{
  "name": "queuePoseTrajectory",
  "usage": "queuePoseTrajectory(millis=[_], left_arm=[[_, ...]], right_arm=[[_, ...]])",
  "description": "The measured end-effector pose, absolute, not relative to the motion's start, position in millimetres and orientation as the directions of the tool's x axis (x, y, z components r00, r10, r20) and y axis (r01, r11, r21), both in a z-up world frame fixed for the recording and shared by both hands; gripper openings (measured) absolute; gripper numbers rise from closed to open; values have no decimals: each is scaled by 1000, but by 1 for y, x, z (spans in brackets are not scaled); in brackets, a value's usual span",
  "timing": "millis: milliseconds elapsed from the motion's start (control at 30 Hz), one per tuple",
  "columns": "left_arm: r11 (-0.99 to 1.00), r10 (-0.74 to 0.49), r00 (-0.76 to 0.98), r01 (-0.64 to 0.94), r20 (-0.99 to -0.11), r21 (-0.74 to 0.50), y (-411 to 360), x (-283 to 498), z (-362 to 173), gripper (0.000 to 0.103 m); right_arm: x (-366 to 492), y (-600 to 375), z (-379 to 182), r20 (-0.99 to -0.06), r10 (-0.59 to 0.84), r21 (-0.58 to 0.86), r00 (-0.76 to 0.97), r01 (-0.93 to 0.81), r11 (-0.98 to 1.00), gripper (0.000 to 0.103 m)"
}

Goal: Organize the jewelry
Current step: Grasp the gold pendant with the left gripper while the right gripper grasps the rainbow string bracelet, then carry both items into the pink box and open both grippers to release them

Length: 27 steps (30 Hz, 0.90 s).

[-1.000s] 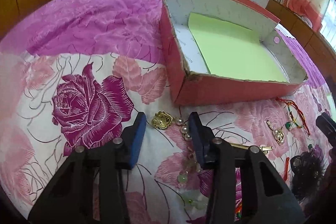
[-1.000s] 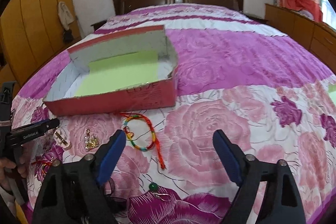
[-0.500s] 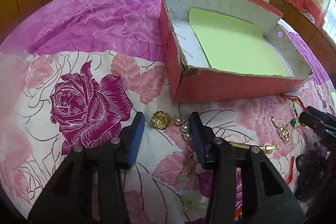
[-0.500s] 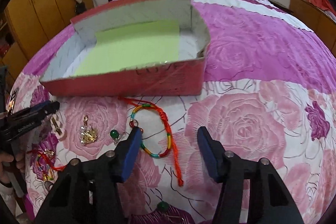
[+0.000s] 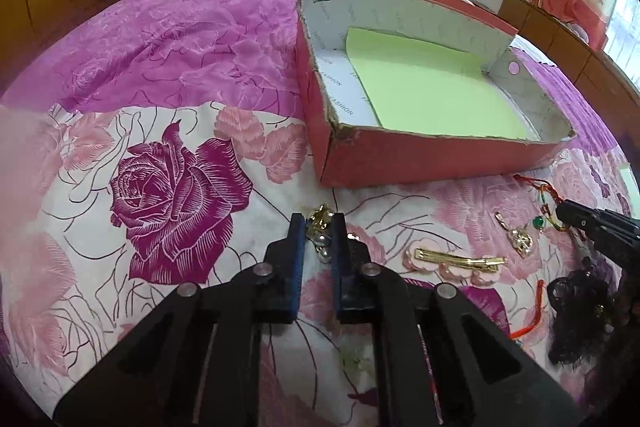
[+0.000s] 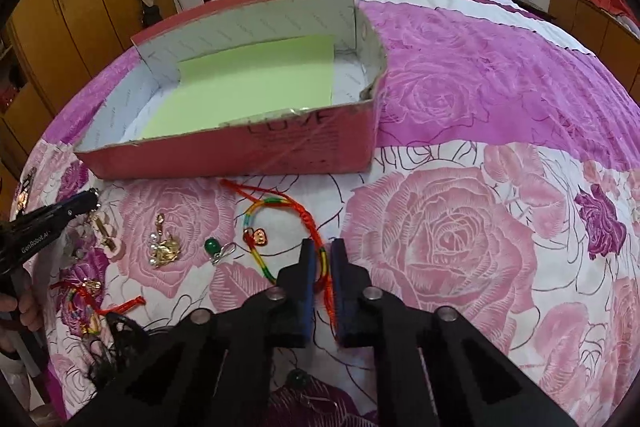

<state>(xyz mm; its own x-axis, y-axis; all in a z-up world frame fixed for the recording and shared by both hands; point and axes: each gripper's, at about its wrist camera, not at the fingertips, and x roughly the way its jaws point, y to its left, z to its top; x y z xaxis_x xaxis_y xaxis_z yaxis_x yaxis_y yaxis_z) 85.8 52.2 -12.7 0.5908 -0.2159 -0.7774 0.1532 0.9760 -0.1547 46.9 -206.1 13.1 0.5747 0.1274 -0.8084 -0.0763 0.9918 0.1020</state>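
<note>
The left tongs have just been closing and now grip a pearl and gold ornament piece between the blue pads; the gold part sticks out past the tips, and the pearls sit in the narrow gap. The right tongs have also just been closing, and they now pinch the rainbow-coloured woven cord bracelet with red string at its near right side, so the cord passes between the two pads.

Both pieces lie on the bed cover with pink and purple roses, on the near side of the red cardboard shoe box lid lined with a light green paper sheet. The box lies open upward and only the green sheet shows inside it.

More jewelry stays on the cover, to the left of the bracelet in the right wrist view: a small green bead pendant with a silver clasp, a gold charm with small pearls, and a gold hair clip on pink flowers. A black lace hair piece and a red string tangle with small gold charms lie at the near edge. A hand holds the left tool at the left border.
</note>
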Motion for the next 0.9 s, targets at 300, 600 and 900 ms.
queuePoseTrajectory(millis=[300, 600, 900], left_arm=[[963, -268, 621, 186, -736, -194, 52, 68, 14, 4], [952, -302, 667, 244, -681, -183, 42, 59, 53, 4], [949, -308, 699, 275, -645, -155, 33, 71, 81, 4]], right_arm=[[19, -209, 43, -747, 168, 138, 643, -97, 986, 5], [8, -201, 88, -678, 197, 129, 708, -148, 980, 5], [18, -190, 123, -623, 225, 107, 749, -203, 973, 5]])
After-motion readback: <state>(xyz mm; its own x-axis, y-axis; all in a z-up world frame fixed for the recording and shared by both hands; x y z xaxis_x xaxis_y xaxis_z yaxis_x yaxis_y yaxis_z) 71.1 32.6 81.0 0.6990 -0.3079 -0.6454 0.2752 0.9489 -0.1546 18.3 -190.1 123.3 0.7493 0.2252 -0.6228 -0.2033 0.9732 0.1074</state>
